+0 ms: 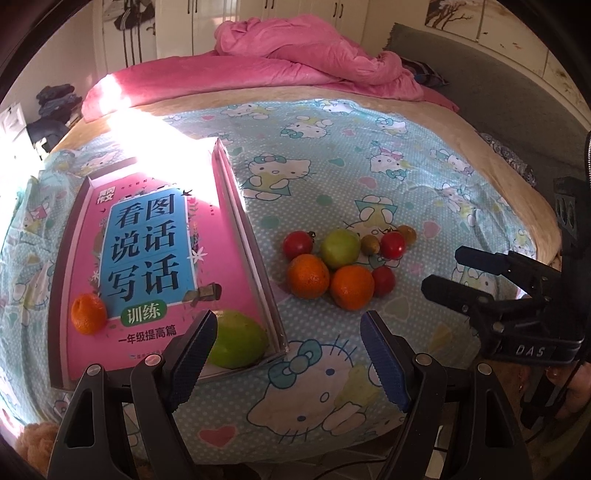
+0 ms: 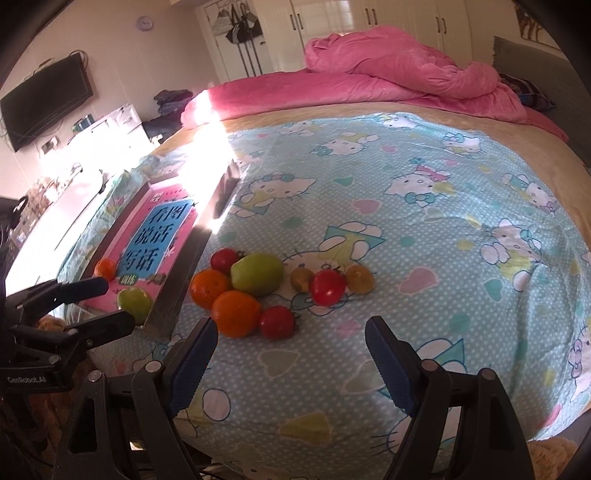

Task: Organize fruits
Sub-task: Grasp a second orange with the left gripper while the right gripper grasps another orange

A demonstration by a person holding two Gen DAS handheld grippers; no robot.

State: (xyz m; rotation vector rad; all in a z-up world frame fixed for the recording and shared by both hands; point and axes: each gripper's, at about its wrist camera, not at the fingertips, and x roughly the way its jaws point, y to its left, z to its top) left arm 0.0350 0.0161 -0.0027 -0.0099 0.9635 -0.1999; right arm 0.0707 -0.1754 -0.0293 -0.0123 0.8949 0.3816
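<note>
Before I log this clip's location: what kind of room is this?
Most likely a home bedroom: the fruit lies on a bed with a cartoon-cat sheet, a rumpled pink duvet sits at its far end, and wardrobe doors line the back wall.

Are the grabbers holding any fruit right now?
No. The left gripper and the right gripper are both open with nothing between their fingers. The fruit lies on the bed and in the tray.

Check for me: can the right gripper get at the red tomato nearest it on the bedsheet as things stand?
Probably yes. The right gripper is open and empty, pointing down at the sheet, and the near red tomato lies just ahead with bare sheet between. The orange touching its left side may crowd one finger.
</note>
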